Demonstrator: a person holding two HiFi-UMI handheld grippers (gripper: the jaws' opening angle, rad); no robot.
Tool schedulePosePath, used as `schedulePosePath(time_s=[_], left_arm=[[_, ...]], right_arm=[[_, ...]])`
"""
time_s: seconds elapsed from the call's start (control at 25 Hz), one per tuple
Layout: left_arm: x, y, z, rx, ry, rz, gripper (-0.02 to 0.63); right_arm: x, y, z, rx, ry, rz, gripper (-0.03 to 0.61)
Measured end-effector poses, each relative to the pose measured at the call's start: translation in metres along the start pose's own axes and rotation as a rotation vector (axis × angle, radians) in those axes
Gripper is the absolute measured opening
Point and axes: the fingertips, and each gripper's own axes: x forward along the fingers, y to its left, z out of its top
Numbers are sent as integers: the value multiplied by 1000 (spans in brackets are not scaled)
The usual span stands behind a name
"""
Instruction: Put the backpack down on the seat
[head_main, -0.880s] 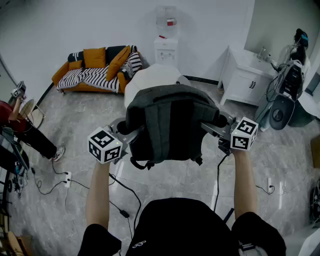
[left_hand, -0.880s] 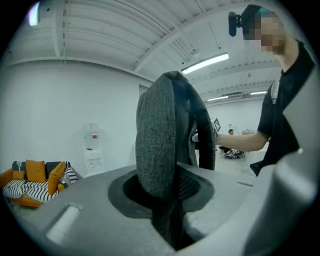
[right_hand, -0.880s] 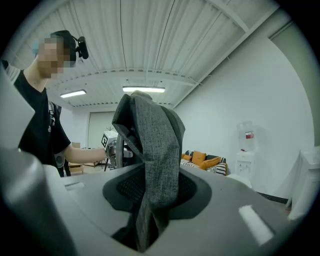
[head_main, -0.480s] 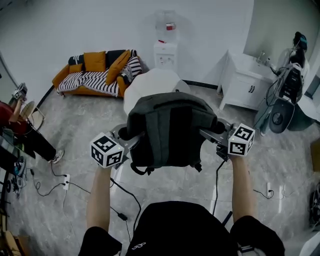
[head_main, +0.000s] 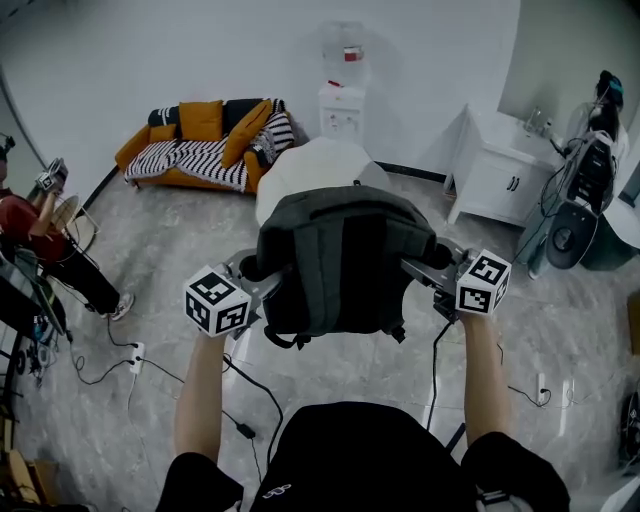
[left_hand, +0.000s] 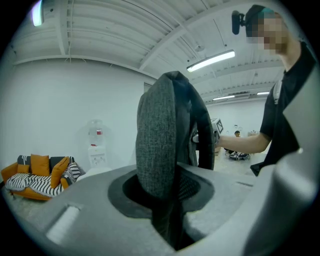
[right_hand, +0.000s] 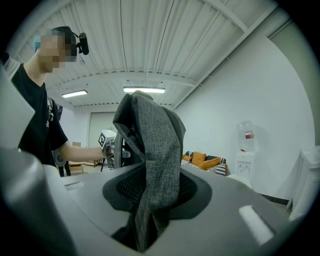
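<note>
- While the person's arms reach forward in the head view, the backpack (head_main: 340, 265) hangs at centre frame, held up off the floor between the two grippers.
- At its left edge the left gripper (head_main: 252, 272) is clenched on the fabric. At its right edge the right gripper (head_main: 425, 265) grips the same way.
- Just above the backpack in the frame sits the white seat (head_main: 310, 165), its near part hidden behind the backpack.
- At upper left is an orange sofa (head_main: 200, 150), at top centre a dispenser (head_main: 343, 95), at upper right a white cabinet (head_main: 495, 170). Another person (head_main: 40, 240) is at the left edge.
- Seen in the left gripper view, the left gripper (left_hand: 167, 220) has its jaws pressed on a fold of grey backpack (left_hand: 157, 145) cloth, which rises up the middle of the frame. The sofa (left_hand: 35, 172) lies at lower left.
- Seen in the right gripper view, the right gripper (right_hand: 145, 225) has its jaws clamped on a hanging fold of the backpack (right_hand: 152, 150) at centre. The sofa (right_hand: 205, 161) and dispenser (right_hand: 245, 150) show at right.
</note>
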Motion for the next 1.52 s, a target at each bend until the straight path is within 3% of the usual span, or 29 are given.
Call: schedulePosePath(time_s=[0.96,1.52], left_arm=[[10,-13,-6,51,19,27,104],[35,30,-9,63,10,11,103]], right_arm=[[-8,-14,-18,-26,-82,9,133],[16,-49,-21,-40,-90,-23,132]])
